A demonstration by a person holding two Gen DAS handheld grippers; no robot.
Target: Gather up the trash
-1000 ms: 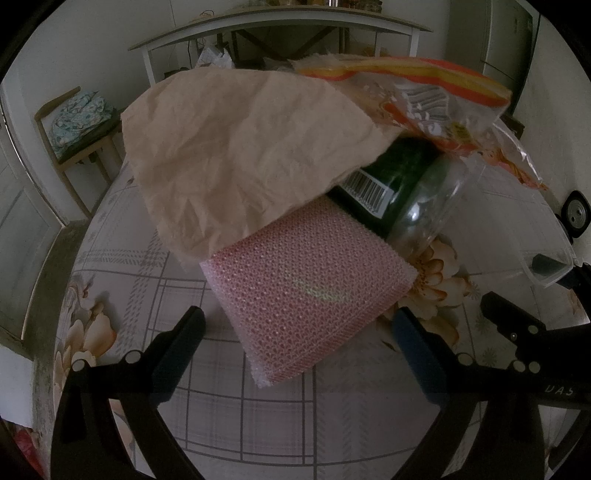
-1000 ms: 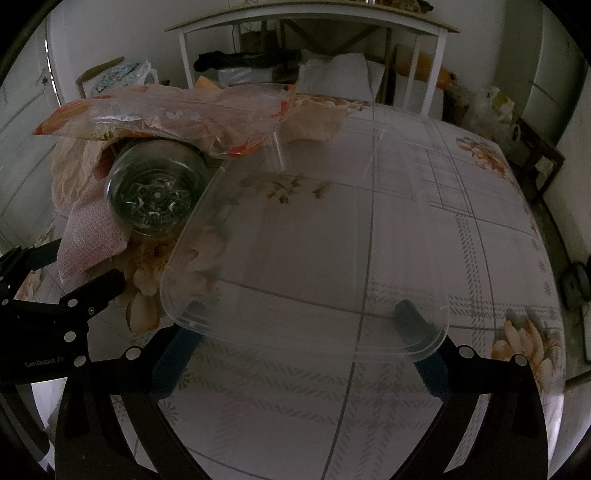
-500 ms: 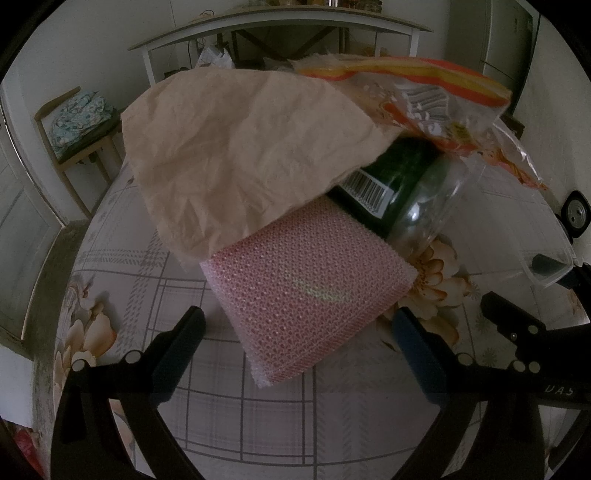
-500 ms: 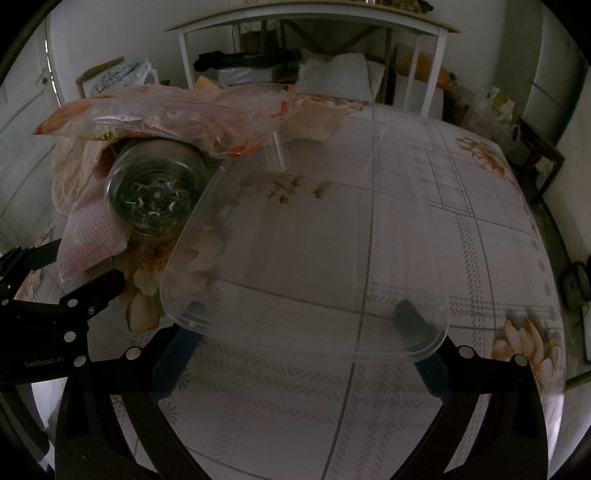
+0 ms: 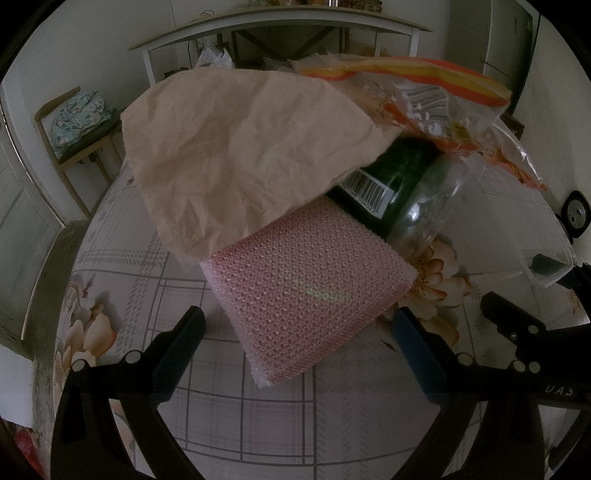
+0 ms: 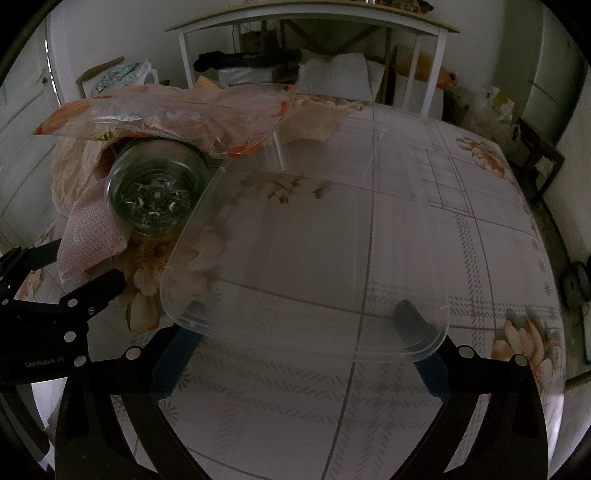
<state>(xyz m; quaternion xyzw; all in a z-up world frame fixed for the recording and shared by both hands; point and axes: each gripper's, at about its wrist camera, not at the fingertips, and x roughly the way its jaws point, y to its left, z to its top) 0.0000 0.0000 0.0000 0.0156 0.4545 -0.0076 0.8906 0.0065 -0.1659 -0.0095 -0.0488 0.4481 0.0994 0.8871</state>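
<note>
A heap of trash lies on the flowered tablecloth (image 5: 277, 424). It holds a pink mesh pad (image 5: 306, 291), crumpled brown paper (image 5: 236, 147), a green bottle (image 5: 402, 181) on its side and an orange-edged clear plastic bag (image 5: 436, 96). My left gripper (image 5: 297, 325) is open, its fingers on either side of the pad's near corner. A clear plastic tray (image 6: 314, 258) lies in front of my right gripper (image 6: 297, 310). That gripper is open, and its fingertips show through the tray's near rim. The bottle's base (image 6: 155, 195) and the bag (image 6: 177, 118) sit left of the tray.
In the left wrist view the right gripper (image 5: 517, 332) is at the right. A white-framed table (image 6: 314, 33) with stored items stands behind, and a chair (image 5: 77, 122) with cloth is at the far left. Bags (image 6: 495, 107) lie past the table's right edge.
</note>
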